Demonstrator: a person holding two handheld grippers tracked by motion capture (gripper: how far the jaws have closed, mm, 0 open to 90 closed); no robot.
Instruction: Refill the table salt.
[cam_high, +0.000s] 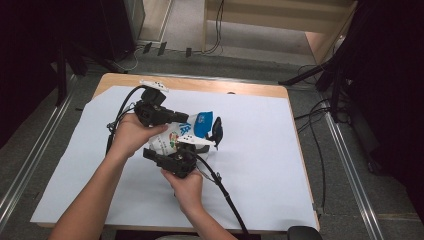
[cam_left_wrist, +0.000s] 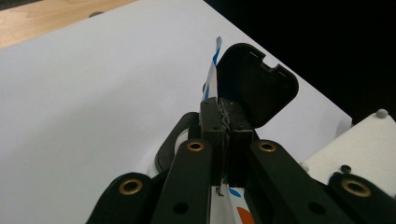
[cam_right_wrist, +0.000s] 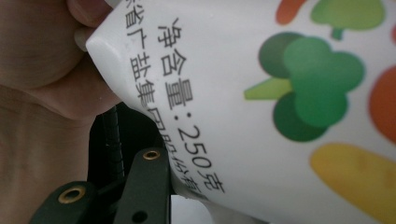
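White paper covers the table under my hands. My left gripper has its fingers pressed together on the thin top seam of the pouch, which I hold above the middle of the table. My right gripper has its fingers around the pouch's printed body; I cannot tell whether they press it.

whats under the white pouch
Under the pouch lies the white sheet covering the table. The spot directly beneath is hidden by the pouch and both hands.
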